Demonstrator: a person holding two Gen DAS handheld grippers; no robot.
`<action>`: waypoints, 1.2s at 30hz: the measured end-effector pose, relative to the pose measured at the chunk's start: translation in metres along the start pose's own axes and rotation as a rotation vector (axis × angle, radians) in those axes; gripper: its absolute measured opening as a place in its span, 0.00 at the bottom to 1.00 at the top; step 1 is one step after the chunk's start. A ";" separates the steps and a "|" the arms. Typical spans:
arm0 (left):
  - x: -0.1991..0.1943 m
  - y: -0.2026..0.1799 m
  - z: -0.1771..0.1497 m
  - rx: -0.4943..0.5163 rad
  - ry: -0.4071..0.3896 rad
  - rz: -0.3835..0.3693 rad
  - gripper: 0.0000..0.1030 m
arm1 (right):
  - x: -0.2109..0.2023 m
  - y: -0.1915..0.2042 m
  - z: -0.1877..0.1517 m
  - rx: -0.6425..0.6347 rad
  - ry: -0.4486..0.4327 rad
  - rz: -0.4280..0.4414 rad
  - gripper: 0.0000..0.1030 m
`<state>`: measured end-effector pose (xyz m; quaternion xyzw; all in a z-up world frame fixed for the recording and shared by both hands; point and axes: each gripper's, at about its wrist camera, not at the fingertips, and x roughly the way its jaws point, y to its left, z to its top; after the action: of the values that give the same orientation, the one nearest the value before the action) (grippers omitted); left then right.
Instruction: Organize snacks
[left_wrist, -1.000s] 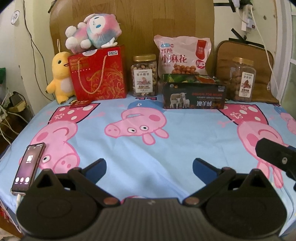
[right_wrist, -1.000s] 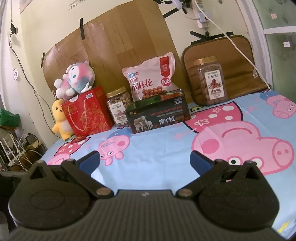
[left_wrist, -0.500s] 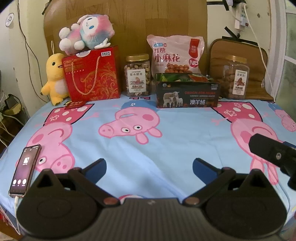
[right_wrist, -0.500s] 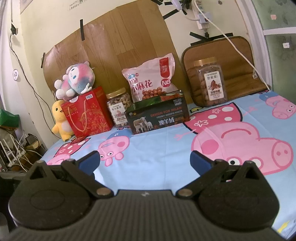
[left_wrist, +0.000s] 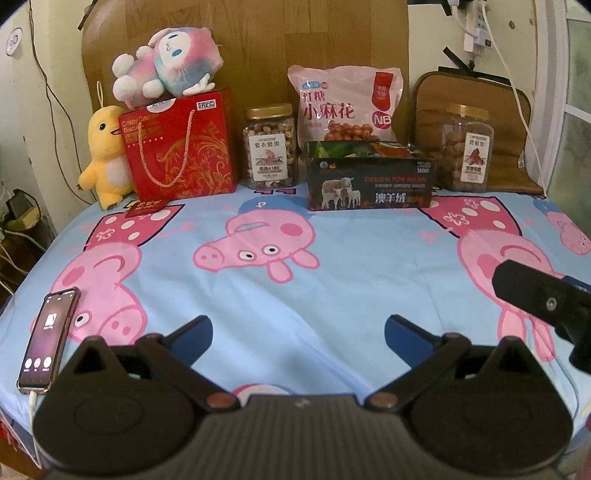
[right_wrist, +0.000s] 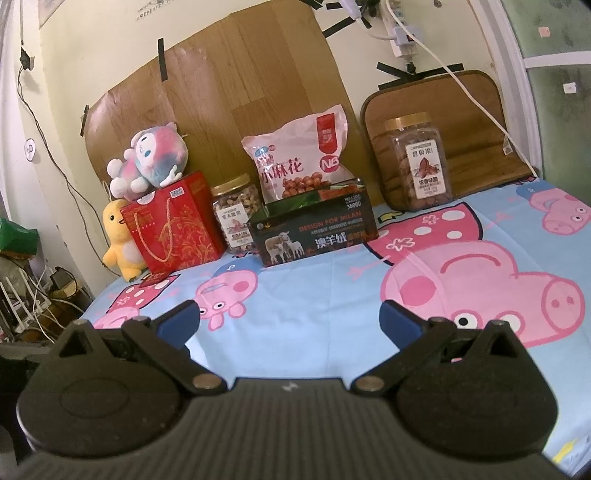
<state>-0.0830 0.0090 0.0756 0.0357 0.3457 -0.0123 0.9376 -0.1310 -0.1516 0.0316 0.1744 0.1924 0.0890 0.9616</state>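
L gripper view slid right & nearer vs 1 s ago; nothing else moved. Both jaws spread, empty. Snack packets sit in dark open cardboard box at table's back; R gripper idle.

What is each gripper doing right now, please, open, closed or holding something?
Left gripper: open, holding nothing.
Right gripper: open, holding nothing.

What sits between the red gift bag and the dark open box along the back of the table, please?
A gold-lidded jar of nuts stands between the red gift bag and the dark open box, apart from both; both wrist views show it.
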 end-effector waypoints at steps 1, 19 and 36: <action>0.000 -0.001 -0.001 0.002 0.002 -0.001 1.00 | 0.001 -0.001 0.000 0.003 0.002 0.001 1.00; 0.004 0.000 -0.002 -0.011 0.035 -0.014 1.00 | 0.006 -0.004 -0.001 0.007 0.011 0.001 1.00; 0.016 0.001 0.004 -0.001 0.050 -0.022 1.00 | 0.018 -0.002 -0.001 0.002 0.032 -0.012 1.00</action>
<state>-0.0683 0.0092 0.0684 0.0317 0.3694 -0.0217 0.9285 -0.1148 -0.1488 0.0242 0.1726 0.2088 0.0860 0.9588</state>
